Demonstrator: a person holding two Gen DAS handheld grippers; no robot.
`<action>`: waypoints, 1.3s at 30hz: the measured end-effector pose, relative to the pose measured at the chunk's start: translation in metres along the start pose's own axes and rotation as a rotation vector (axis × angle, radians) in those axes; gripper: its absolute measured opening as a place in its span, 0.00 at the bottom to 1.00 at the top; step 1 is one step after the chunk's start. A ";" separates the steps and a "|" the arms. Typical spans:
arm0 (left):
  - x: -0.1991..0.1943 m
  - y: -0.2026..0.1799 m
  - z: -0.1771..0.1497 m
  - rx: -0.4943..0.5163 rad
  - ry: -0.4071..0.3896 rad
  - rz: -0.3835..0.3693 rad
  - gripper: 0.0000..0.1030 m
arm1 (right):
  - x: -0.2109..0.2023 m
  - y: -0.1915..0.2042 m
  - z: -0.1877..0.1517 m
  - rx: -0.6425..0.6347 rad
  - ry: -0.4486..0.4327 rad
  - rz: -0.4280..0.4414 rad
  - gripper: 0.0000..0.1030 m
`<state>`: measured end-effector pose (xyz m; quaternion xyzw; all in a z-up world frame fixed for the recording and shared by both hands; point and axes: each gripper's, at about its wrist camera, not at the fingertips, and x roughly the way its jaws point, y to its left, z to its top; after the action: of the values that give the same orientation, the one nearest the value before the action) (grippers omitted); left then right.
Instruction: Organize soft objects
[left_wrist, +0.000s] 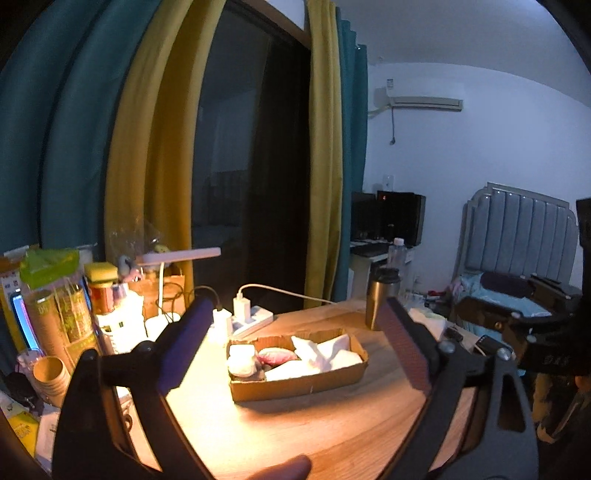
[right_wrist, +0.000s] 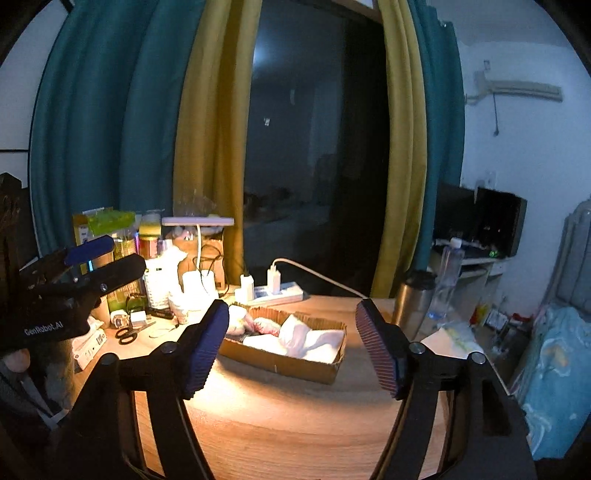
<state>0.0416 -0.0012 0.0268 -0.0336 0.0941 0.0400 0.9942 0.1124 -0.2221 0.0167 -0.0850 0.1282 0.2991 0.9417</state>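
Observation:
A shallow cardboard box (left_wrist: 295, 387) sits on the lamp-lit wooden table (left_wrist: 295, 435). It holds soft items: white cloths (left_wrist: 325, 352), a pink-purple pouch (left_wrist: 277, 356) and a white packet (left_wrist: 242, 360). The box also shows in the right wrist view (right_wrist: 295, 363), with white cloths (right_wrist: 310, 338) inside. My left gripper (left_wrist: 295, 341) is open and empty, raised in front of the box. My right gripper (right_wrist: 291, 345) is open and empty, also short of the box. The left gripper shows at the left of the right wrist view (right_wrist: 88, 258).
A steel flask (left_wrist: 380, 299), a power strip with chargers (left_wrist: 251, 317) and a desk lamp (left_wrist: 181, 256) stand behind the box. Cups, jars and packages (left_wrist: 66, 302) crowd the left side. Scissors (right_wrist: 127, 334) lie at left. A bed (left_wrist: 517, 280) is at right.

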 end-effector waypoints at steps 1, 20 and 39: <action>-0.003 -0.001 0.003 0.002 -0.001 0.004 0.90 | -0.004 0.000 0.002 0.000 -0.006 -0.004 0.74; -0.036 -0.002 0.020 -0.020 -0.034 0.041 0.90 | -0.033 0.007 0.016 0.000 -0.045 -0.020 0.80; -0.038 -0.002 0.022 0.003 -0.044 0.054 0.90 | -0.030 0.013 0.018 -0.002 -0.043 -0.007 0.80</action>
<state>0.0084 -0.0045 0.0553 -0.0286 0.0732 0.0673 0.9946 0.0848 -0.2234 0.0409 -0.0799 0.1074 0.2975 0.9453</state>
